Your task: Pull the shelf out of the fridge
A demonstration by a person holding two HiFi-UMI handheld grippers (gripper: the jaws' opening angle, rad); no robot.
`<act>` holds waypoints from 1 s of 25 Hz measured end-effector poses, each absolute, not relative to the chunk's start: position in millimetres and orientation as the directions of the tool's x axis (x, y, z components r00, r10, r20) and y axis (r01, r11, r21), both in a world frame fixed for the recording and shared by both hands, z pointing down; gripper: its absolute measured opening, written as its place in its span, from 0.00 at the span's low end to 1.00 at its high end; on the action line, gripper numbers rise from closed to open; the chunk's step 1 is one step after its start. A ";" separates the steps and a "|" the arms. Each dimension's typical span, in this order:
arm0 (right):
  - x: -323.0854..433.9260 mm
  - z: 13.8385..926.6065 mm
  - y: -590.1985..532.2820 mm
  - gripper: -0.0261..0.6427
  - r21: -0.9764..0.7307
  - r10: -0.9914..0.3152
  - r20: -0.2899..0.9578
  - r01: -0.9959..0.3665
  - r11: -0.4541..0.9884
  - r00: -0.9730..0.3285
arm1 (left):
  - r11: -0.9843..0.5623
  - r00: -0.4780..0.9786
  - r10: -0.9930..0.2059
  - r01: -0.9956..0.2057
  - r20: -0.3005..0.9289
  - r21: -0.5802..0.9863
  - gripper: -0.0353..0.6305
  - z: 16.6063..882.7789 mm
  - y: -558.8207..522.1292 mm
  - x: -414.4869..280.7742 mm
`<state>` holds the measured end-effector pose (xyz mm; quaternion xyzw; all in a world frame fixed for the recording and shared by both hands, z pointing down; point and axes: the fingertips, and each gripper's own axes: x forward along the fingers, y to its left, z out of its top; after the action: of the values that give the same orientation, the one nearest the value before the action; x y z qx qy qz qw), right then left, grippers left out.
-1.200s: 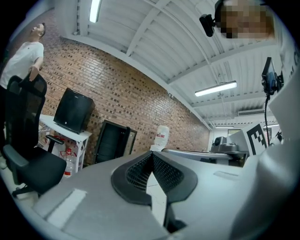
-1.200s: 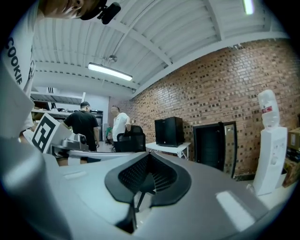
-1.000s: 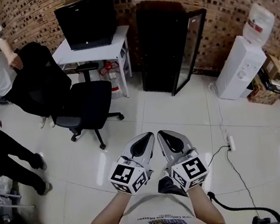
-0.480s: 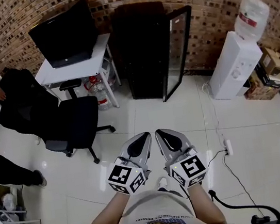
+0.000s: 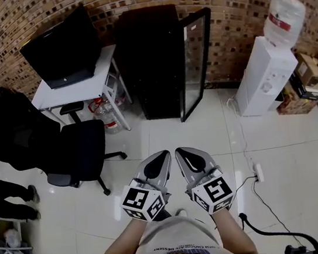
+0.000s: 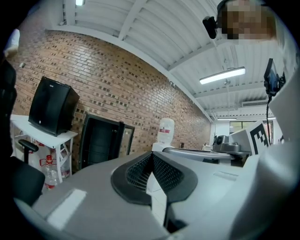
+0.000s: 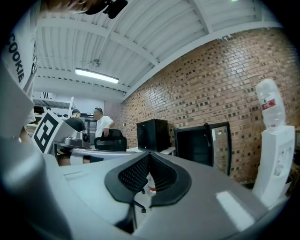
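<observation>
Head view: fridge [image 5: 151, 65] stands against the brick wall at the far side of the room, black, w/ its glass door [image 5: 196, 64] swung open to the right; interior is too dark to pick out the shelf, so it is presumably inside, not pulled at all; no shelf lies anywhere on the floor [image 5: 281, 152].

Left gripper [image 5: 163, 157] and right gripper [image 5: 182, 153] are held side by side close to the person's chest, well apart from the fridge, tips pointing roughly toward it; both gripper views show the ribbed pads pressed together w/ nothing between them, so both claws are closed and empty.

Progress, judged from this: door is open, which clears the way; approach is not finished, no contact w/ fridge or shelf; practically the whole task is left. Remaining: get up to the opening, find the shelf edge, open a claw, clamp the front edge, draw it straight out.

Path looks free; office chair [image 5: 82, 149] and desk [image 5: 85, 87] sit left of the fridge, water dispenser [image 5: 271, 74] to the right, neither between grippers and door.
</observation>
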<state>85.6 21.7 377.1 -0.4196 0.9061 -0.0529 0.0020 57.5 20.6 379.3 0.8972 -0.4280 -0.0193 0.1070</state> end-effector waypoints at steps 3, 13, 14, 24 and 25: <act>87.8 381.8 3.0 0.05 -0.098 -0.761 0.055 -0.762 0.640 -0.646 | -0.611 0.634 -0.771 -0.762 0.056 0.213 0.06 382.1 0.5 59.7; 78.2 396.1 -87.6 0.05 -0.056 -0.781 0.095 -0.787 0.615 -0.617 | -0.613 0.642 -0.767 -0.738 0.013 0.283 0.06 399.1 -101.2 43.8; 74.8 396.4 -100.3 0.05 -0.055 -0.782 0.100 -0.788 0.613 -0.615 | -0.612 0.642 -0.766 -0.736 0.012 0.290 0.06 400.1 -114.3 40.1; 29.3 388.7 -235.5 0.05 -0.043 -0.785 0.137 -0.795 0.605 -0.604 | -0.599 0.648 -0.761 -0.711 0.012 0.369 0.06 401.8 -250.9 -7.4; 24.6 387.9 -247.2 0.05 -0.039 -0.786 0.139 -0.796 0.604 -0.603 | -0.596 0.648 -0.761 -0.706 0.009 0.383 0.06 402.5 -264.1 -12.7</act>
<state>24.6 -247.2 387.9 -0.4425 0.8938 -0.0487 -0.0539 -12.7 -264.1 402.5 0.8900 -0.4122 -0.0776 0.1790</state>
